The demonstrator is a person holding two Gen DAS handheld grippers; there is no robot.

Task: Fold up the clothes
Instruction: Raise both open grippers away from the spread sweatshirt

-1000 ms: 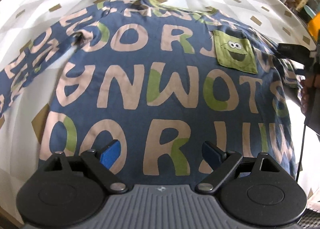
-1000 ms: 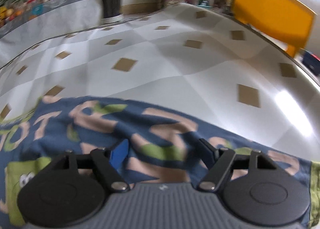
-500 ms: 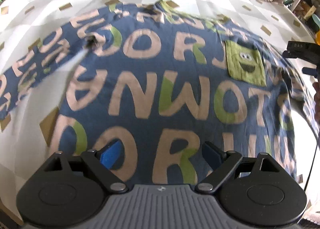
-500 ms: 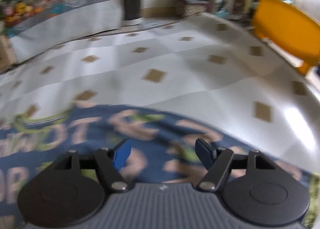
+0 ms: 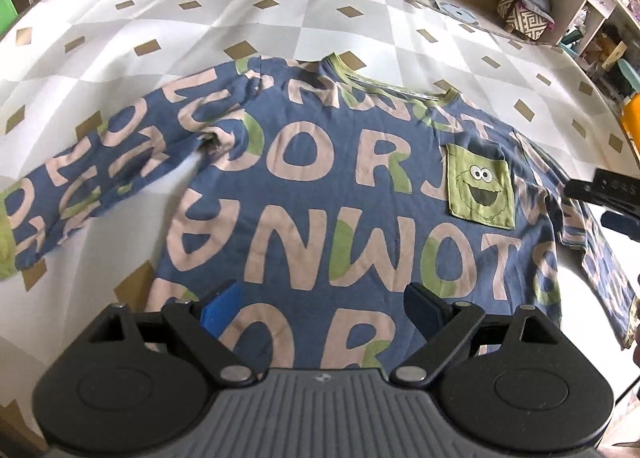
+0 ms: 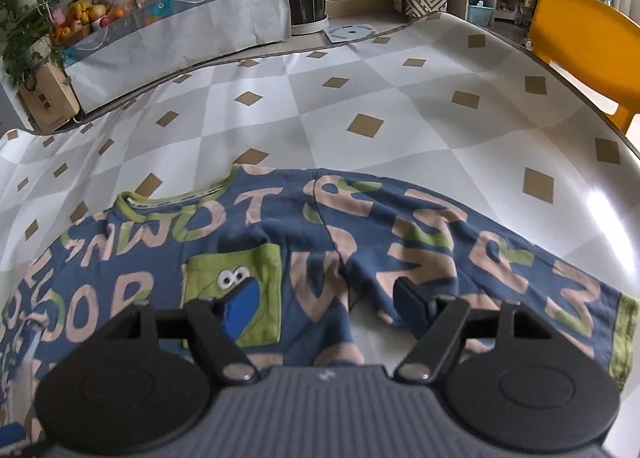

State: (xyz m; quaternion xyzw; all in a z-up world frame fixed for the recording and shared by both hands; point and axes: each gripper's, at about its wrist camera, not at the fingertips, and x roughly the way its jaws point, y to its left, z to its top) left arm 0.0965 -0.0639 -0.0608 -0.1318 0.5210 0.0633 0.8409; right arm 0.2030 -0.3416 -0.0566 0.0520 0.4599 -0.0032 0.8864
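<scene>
The blue long-sleeved cotton shirt printed with large pink and green letters [image 5: 320, 186] lies spread face up on the counter [image 5: 280, 18], which is covered by a grey-and-white diamond-pattern cloth. Its green collar points away from the person, and its green monster-face chest pocket [image 5: 480, 186] is flat. One sleeve [image 5: 88, 178] extends to the left of the body; the other sleeve [image 6: 500, 258] extends to the right, with creases at the armpit.

The left gripper [image 5: 320, 310] hangs above the lower body of the shirt with its jaws set wide and nothing between them. The right gripper [image 6: 320, 308] hangs above the right armpit region; its jaws have just opened a little further, they stand wide, and no cloth is between them. No fold appears to have been made yet.

Failure risks from this state:
- A grasp at the creased armpit may pinch only the top layer, so the back layer would stay behind and the fold would bunch.
- Uneven grasp points on the two sides would likely give a skewed fold line.
- The right sleeve cuff [image 6: 624, 330] lies close to the counter edge; dragging it could pull it over the edge.
- Lifting too fast may slide the whole shirt across the smooth cloth.
</scene>
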